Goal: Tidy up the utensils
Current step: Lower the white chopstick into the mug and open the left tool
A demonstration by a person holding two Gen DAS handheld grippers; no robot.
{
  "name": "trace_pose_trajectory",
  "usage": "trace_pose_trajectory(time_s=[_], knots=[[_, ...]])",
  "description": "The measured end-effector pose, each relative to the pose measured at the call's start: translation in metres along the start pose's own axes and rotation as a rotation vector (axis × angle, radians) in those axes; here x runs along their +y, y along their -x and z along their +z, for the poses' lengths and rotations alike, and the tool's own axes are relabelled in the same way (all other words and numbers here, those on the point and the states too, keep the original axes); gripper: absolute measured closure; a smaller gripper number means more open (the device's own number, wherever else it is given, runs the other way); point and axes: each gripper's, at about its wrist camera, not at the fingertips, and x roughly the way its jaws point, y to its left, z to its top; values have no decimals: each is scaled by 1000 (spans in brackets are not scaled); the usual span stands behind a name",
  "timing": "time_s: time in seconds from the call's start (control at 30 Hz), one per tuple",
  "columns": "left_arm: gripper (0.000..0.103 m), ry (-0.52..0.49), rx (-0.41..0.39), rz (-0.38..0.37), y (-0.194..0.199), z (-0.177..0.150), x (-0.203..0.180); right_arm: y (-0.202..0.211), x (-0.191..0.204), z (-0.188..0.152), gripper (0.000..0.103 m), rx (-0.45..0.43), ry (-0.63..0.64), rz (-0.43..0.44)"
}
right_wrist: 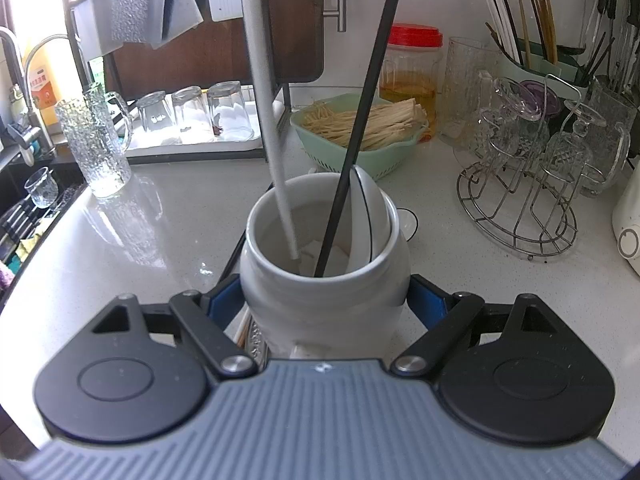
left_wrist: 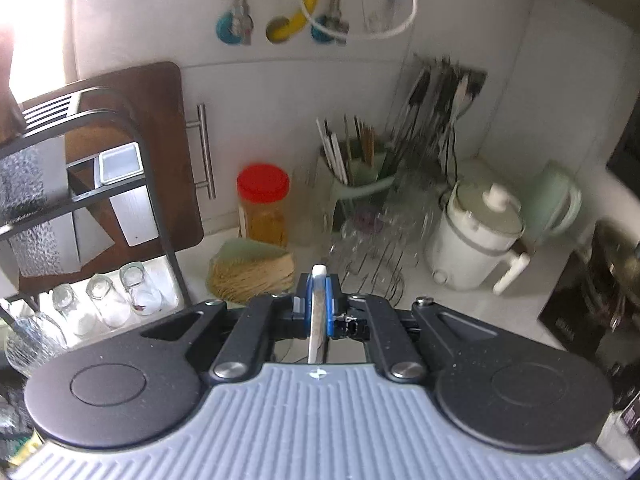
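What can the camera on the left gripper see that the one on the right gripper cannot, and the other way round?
Only the left view shows the left gripper shut on a thin white utensil, a white electric cooker and wall pipes.

Only the right view shows the right gripper clamped around a white ceramic jar that holds a black chopstick and a white chopstick, plus the sink.

Both show the red-lidded jar, the green basket of noodles and the chopstick holder.

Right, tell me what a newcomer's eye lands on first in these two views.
In the right wrist view, the white ceramic jar fills the centre, clamped by the right gripper, with a black chopstick and a white one standing in it. In the left wrist view, the left gripper pinches a thin white utensil; behind it stands a red-lidded jar.
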Motion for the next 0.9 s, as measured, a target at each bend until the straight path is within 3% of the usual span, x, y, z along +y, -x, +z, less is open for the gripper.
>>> trace_pose_trajectory(time_s=[0.47,0.7,0.9], knots=[[96,-102,355,-76,-67,8,5,1,-1,-1,14,-6,0,5],[96,-93,444,-90,-88,0,3,2,-1,-2,14,-8,4,6],[96,-78,463,-98,-95,-5,-2,3,-1,-3,14,-11,9,9]])
